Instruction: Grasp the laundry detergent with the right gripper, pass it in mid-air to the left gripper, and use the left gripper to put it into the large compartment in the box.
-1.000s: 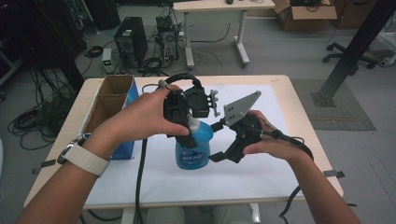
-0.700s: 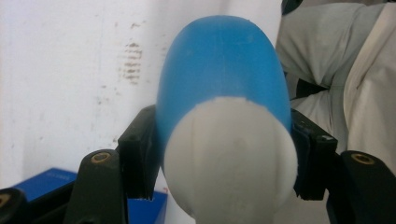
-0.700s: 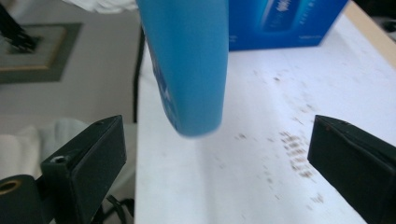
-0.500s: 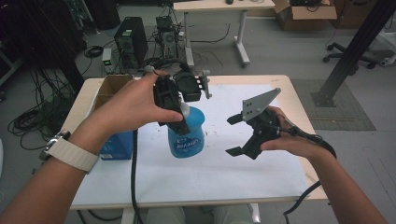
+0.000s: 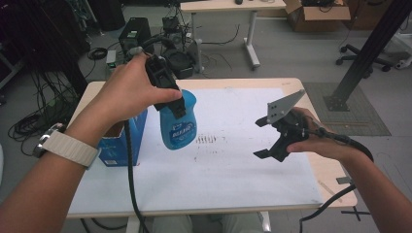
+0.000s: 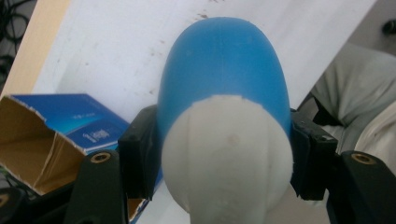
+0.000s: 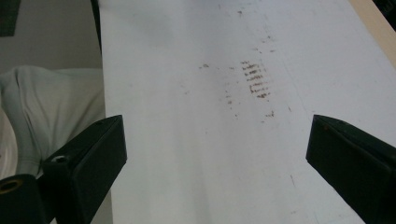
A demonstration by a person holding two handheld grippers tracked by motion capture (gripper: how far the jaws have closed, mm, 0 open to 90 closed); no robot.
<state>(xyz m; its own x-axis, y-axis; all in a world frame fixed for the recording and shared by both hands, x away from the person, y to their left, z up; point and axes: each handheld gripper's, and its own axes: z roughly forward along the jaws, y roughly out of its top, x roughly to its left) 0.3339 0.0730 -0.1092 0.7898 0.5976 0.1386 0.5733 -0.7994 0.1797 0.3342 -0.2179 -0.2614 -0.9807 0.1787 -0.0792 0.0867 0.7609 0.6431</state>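
A blue plastic bottle [image 5: 178,125] with a white top is held near its top by my left gripper [image 5: 171,101], which is shut on it. The bottle hangs slightly tilted over the left part of the white sheet [image 5: 233,170]. In the left gripper view the bottle [image 6: 223,79] sits between the two black pads [image 6: 138,156], white end toward the camera. My right gripper [image 5: 263,138] is open, held in the air to the right of the bottle and well apart from it. In the right gripper view my right gripper [image 7: 217,149] has nothing between its wide jaws above the sheet.
An open blue cardboard box [image 5: 120,141] stands at the table's left edge, just left of the bottle; the left gripper view shows the box [image 6: 60,128] too. Brown smudges [image 5: 206,140] mark the sheet's middle. A cable hangs from each gripper. Behind the table are desks, computers and floor cables.
My left gripper has lifted the bottle and carried it left, toward the box. My right gripper has drawn away to the right, its jaws open.
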